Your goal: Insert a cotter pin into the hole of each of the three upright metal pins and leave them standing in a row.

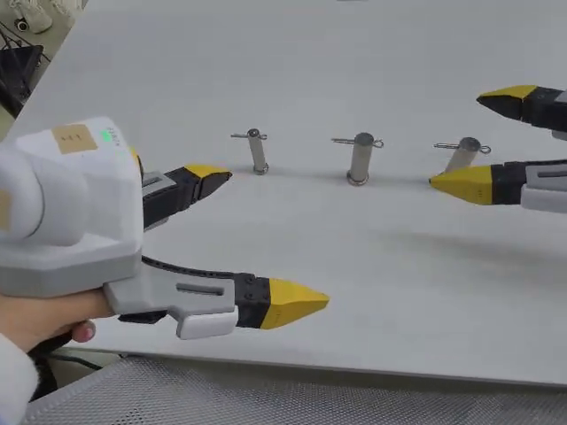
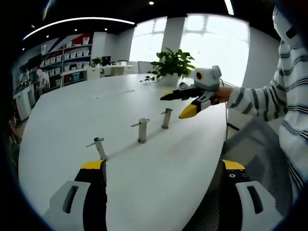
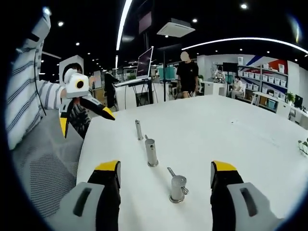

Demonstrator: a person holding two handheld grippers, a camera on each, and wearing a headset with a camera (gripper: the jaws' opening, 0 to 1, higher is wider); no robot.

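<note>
Holds the left gripper (image 1: 275,239) low and to the near left of the middle pin (image 1: 361,159), with a hand (image 1: 40,319) wrapped under the grey handle from below and one pink fingernail showing. Points its yellow-tipped jaws over the white worktop (image 1: 354,53) toward the row, spread wide, with nothing between them. Holds the right gripper (image 1: 458,140) just right of the middle pin, level with the row, coming in from the side, jaws equally wide and closed on nothing. Frames the right pin (image 1: 462,158) between those two tips, clear of both in the right gripper view. Reaches out to that gripper with a striped sleeve (image 2: 260,96), roughly level, in the left gripper view. Finds three metal pins standing in a line on the worktop: the thinner left pin (image 1: 258,152) to the left of the middle pin, the shorter right pin to its right, all well apart from one another. Carries a cotter pin (image 1: 354,141) crosswise through the hole near the top of the middle pin, and likewise on its two neighbours. Looks slightly tilted for the right pin in the head view, upright in the right gripper view. Bears a tan label (image 1: 73,137) and a small green light (image 1: 108,135) on top of the left gripper's white housing; print there too small to read.
</note>
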